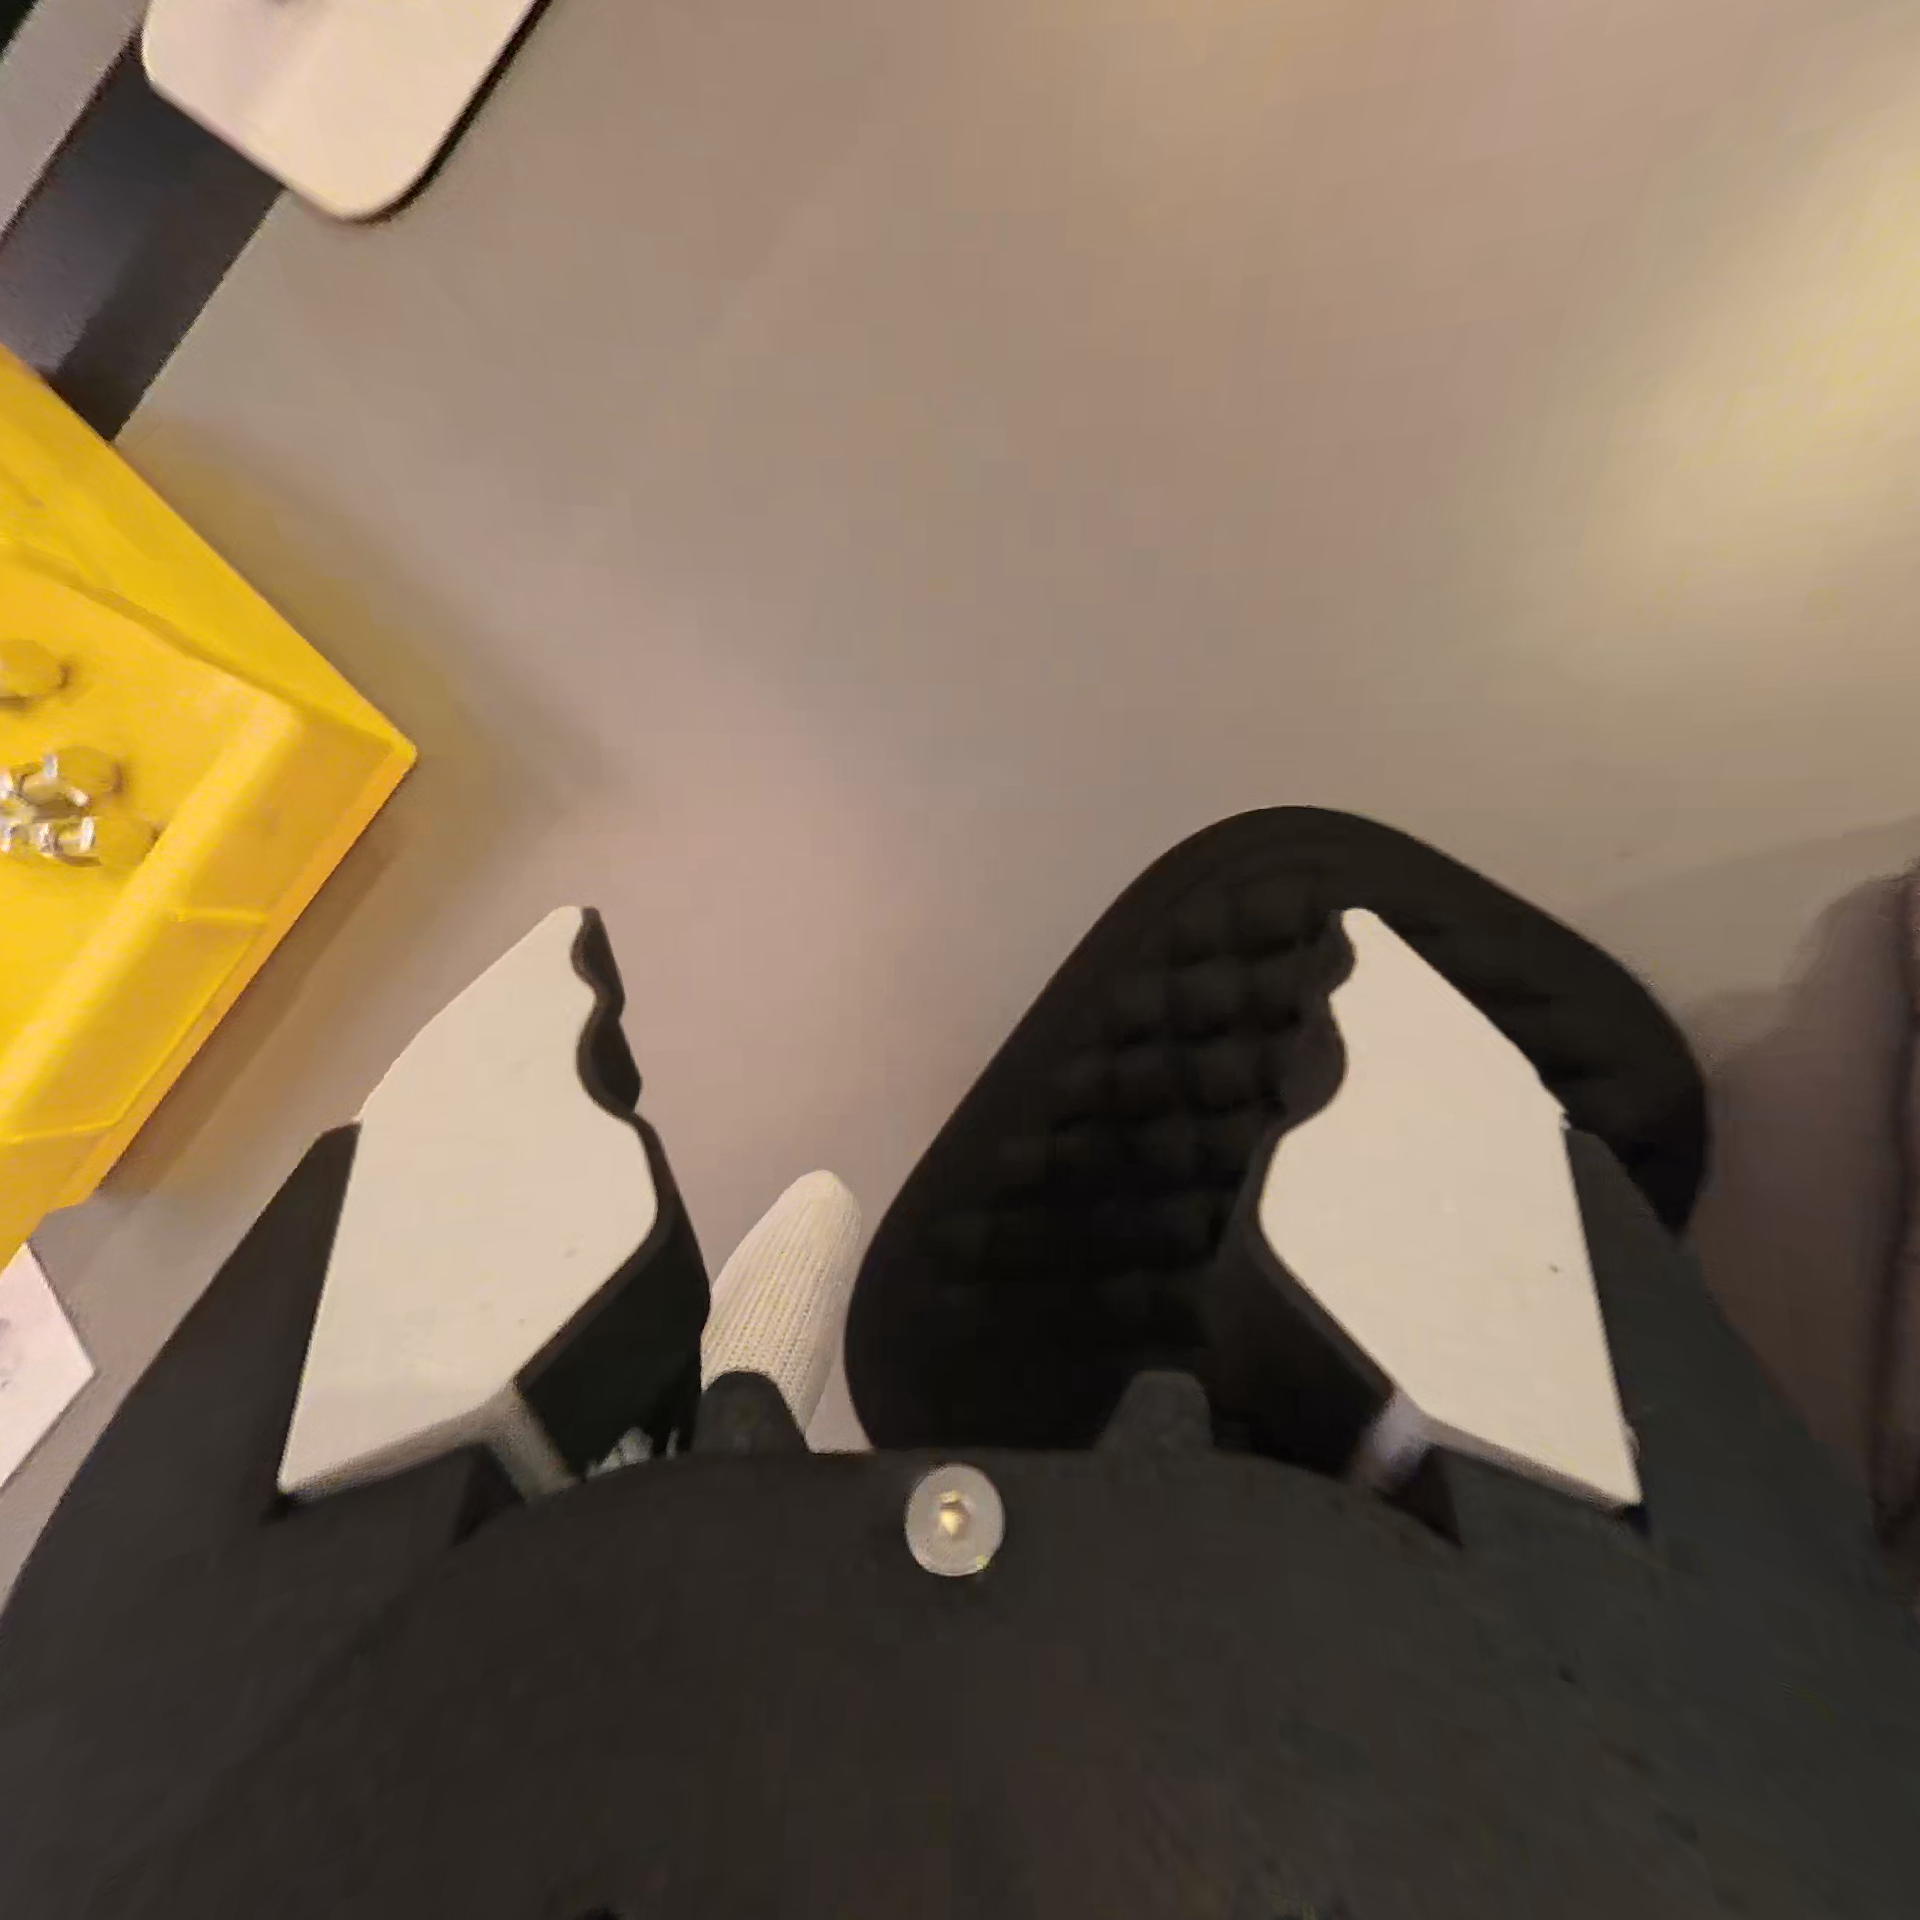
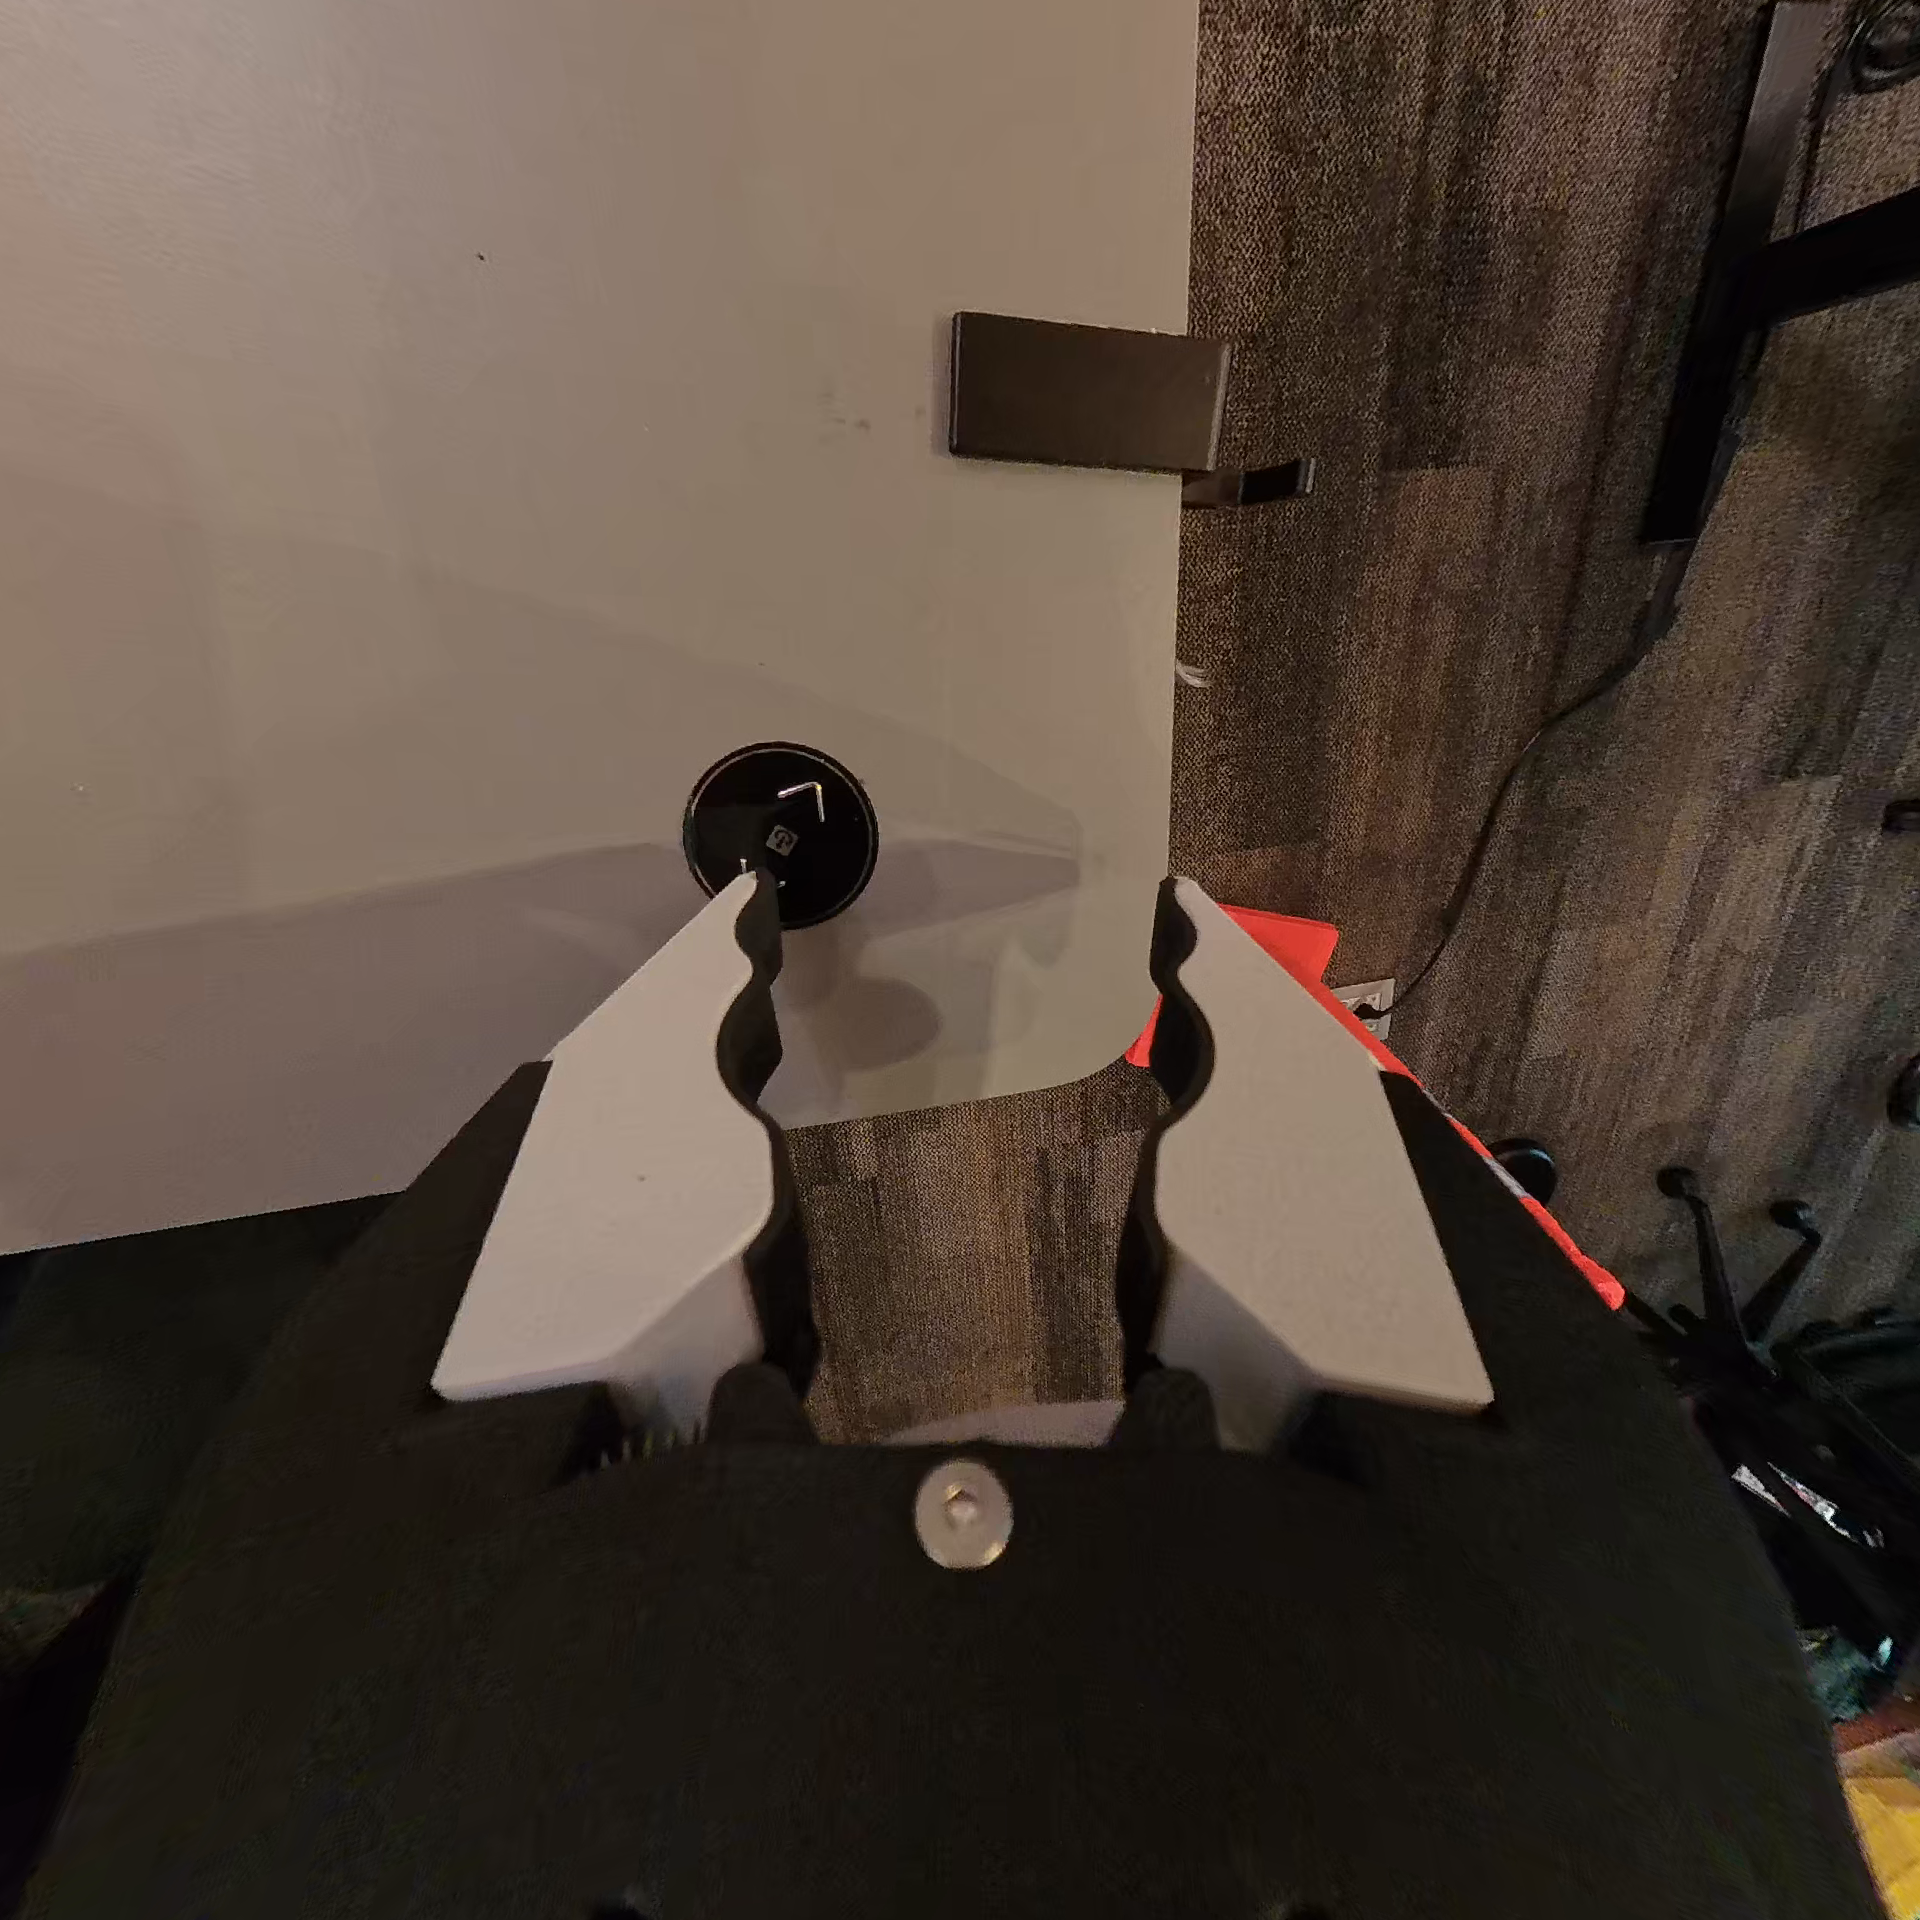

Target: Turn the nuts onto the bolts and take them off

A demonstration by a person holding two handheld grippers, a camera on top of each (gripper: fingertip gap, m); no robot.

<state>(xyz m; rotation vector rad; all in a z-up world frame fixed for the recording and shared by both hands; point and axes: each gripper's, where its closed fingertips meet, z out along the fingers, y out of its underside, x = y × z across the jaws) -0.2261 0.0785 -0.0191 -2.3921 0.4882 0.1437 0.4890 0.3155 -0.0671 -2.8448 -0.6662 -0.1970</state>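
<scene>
The left gripper (image 1: pixel 971 935) hangs over a pale grey table (image 1: pixel 1039 468) with its jaws spread wide and nothing between them. Its white fingers (image 1: pixel 488 1164) have wavy black inner pads. Under the right-hand finger lies a black quilted pad (image 1: pixel 1174 1091), flat on the table, partly covered by that finger. A white knitted glove fingertip (image 1: pixel 795 1257) shows low in the gap between the fingers. At the left edge of the left wrist view sits a yellow bin (image 1: pixel 197 831), and inside it lie the shiny metal nuts and bolts (image 1: pixel 52 810), well apart from the gripper; they are too small and blurred to tell which are threaded together. A white rounded plate (image 1: pixel 332 83) rests near the top left corner, beside a dark strip at the table's edge. The right gripper (image 2: pixel 961 894) is also wide open and empty, held above the rounded corner of the same kind of pale table (image 2: pixel 416 520). A round black grommet cover (image 2: pixel 800 821) is set in the tabletop just beyond the tip of its left-hand finger, with a small bent metal piece lying on it. Farther back a black rectangular bracket (image 2: pixel 1086 390) sits at the table's edge. Grey-brown carpet (image 2: pixel 1507 520) fills the right side, and something red (image 2: pixel 1283 935) shows behind the right-hand finger.
</scene>
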